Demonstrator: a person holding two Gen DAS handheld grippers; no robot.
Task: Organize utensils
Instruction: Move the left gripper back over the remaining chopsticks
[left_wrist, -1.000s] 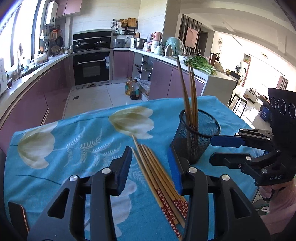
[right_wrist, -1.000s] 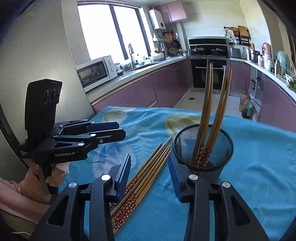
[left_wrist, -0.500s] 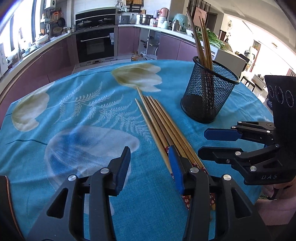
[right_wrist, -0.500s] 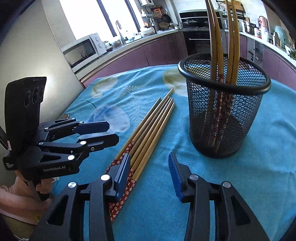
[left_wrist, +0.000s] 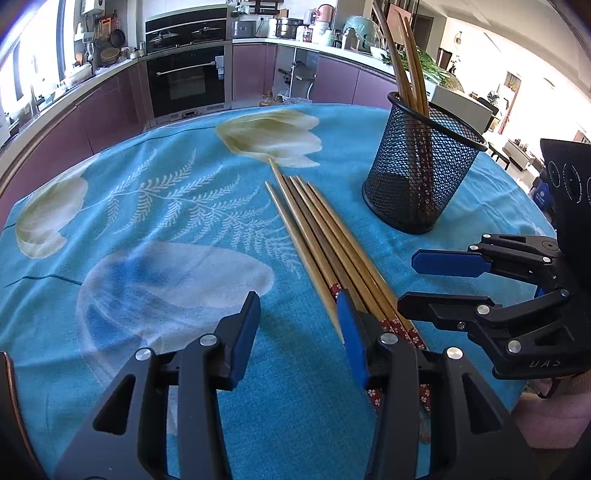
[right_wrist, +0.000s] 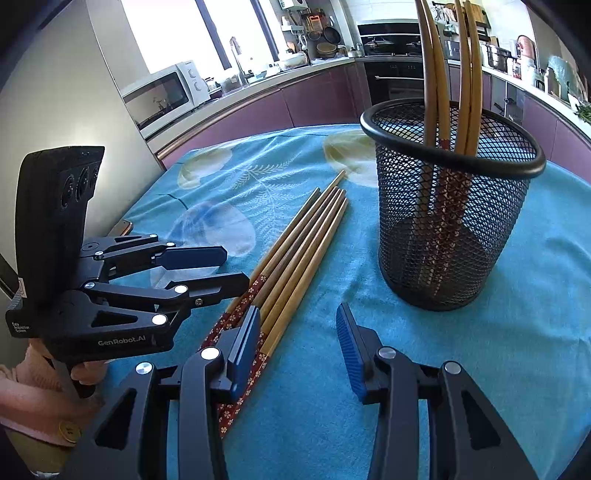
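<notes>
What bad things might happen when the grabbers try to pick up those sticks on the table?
1. The loose chopsticks lie packed side by side, so the open left gripper might pinch several at once, or nudge one so it rolls away.
2. The mesh cup is light-looking and already holds tall chopsticks leaning on its rim; a bump could tip it.
3. The right gripper sits very near the left one, so they might knock together.
</notes>
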